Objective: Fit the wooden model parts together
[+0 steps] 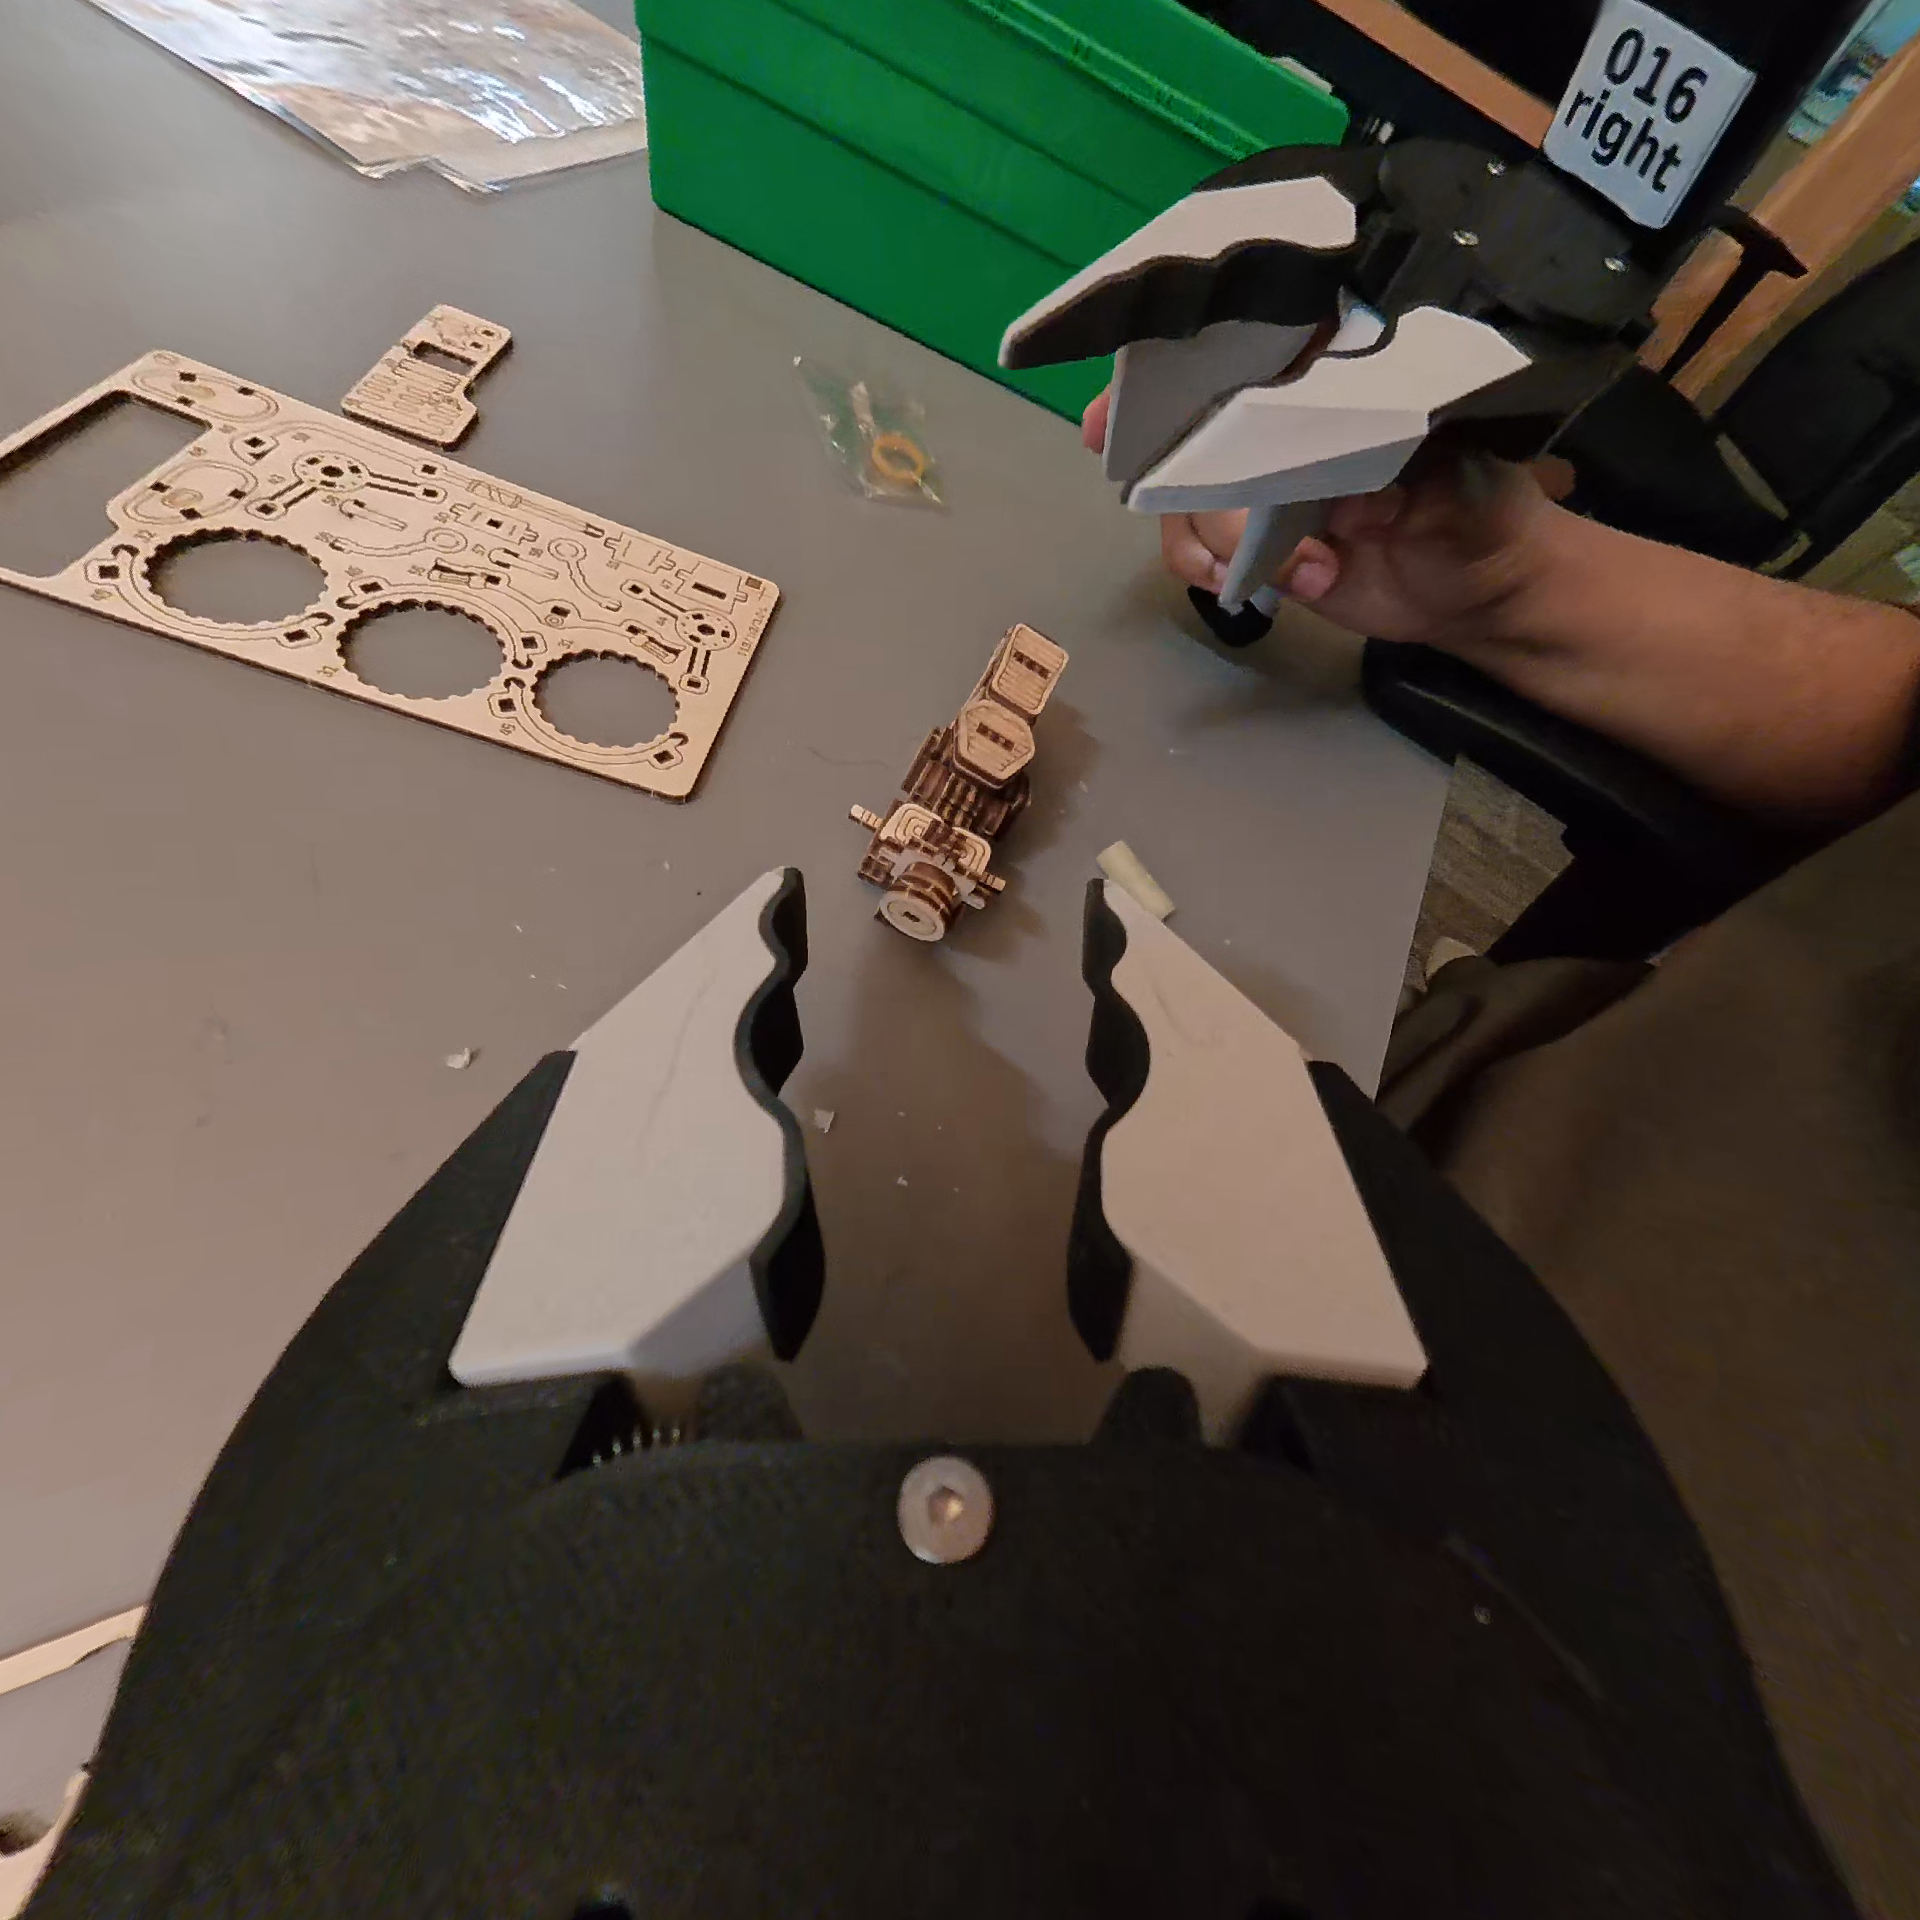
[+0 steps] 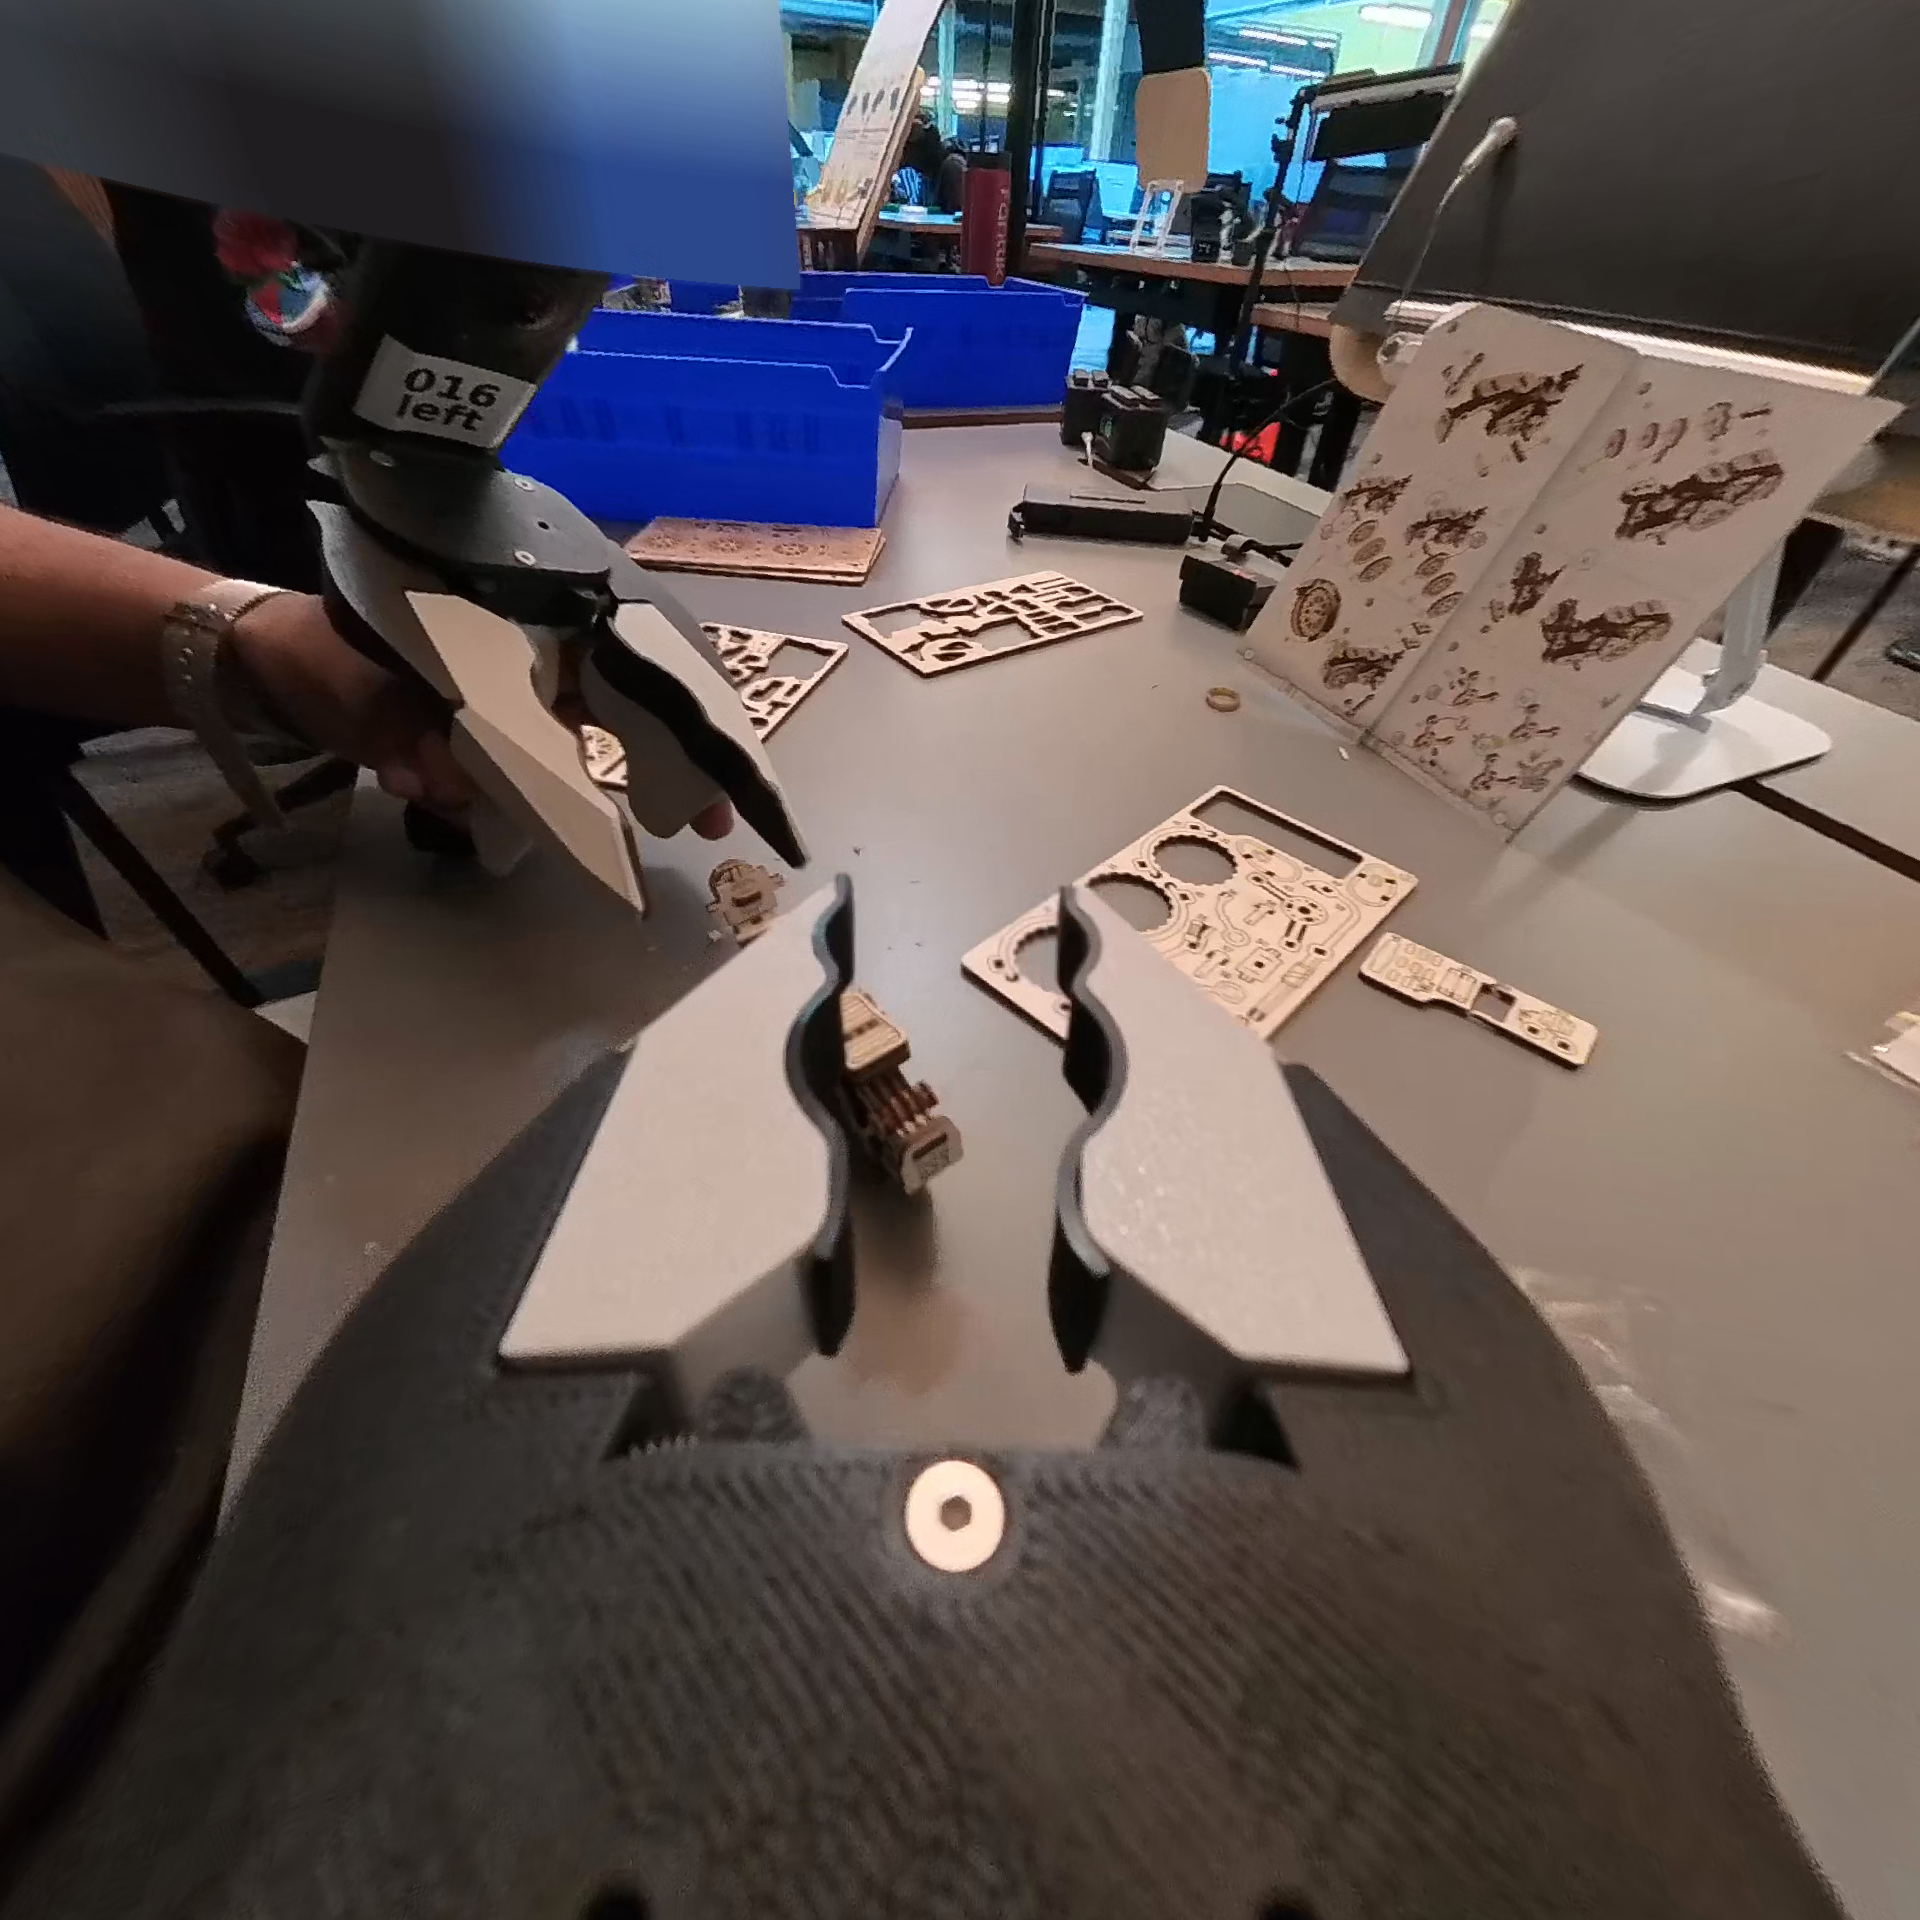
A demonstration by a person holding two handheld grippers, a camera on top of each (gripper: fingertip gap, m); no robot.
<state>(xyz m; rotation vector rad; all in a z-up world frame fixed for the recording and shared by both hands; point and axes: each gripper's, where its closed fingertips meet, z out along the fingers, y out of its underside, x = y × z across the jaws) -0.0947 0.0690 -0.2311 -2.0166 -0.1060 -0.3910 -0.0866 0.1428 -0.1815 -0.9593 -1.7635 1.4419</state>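
Model (image 1: 961,790) lies on grey counter (image 1: 312,987), untouched, just ahead of left gripper (image 1: 943,894), whose fingers (image 1: 665,1122) are spread, empty. Right gripper (image 2: 956,904) hovers above model, fingers released, empty. Parts sheet (image 1: 384,582) lies flat nearby, beside green bin (image 1: 935,156).

The right tool's left finger (image 2: 717,1091) hides part of the model (image 2: 899,1101). The sheet (image 1: 62,499) is cut off at the left edge — so is a wooden scrap (image 1: 52,1662) lower down. The bag's (image 1: 878,436) contents are too small to tell.
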